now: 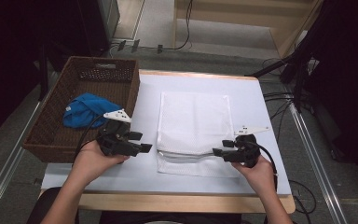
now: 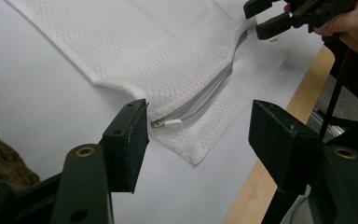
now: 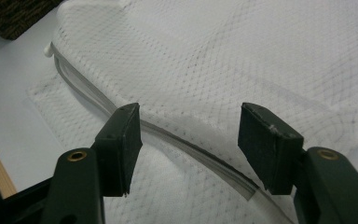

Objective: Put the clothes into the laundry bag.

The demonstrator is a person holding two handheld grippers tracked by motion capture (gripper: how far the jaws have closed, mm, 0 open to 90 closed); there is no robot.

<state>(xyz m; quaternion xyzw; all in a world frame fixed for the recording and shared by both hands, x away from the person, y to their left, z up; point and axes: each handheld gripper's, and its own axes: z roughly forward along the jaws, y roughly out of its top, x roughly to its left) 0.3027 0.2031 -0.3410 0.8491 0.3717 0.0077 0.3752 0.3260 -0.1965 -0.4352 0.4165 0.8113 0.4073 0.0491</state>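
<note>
Tabletop [image 1: 261, 121] comes first, pale and wide with a wooden edge along the near side, and a brown wicker basket [image 1: 121, 86] stands at its left end with a blue cloth [image 1: 86, 109] bundled inside. Near the middle of the tabletop lies a white mesh laundry bag [image 1: 193, 121], flat, its long axis running from the near edge away toward the far edge. Its mouth faces the person: the top layer stops short there, and the bottom layer sticks out past it. The fabric is a fine net, slightly see-through. A grey zipper [image 2: 200, 100] runs along that near opening, partly parted, with its small white pull [image 2: 168, 123] lying at the bag's left corner.

Left gripper [image 1: 145, 148] hovers just beside that left corner, jaws apart with nothing between them. Right gripper [image 1: 216, 152] sits at the bag's near right corner, over the zipper line, jaws also spread and not pressing on the mesh.
</note>
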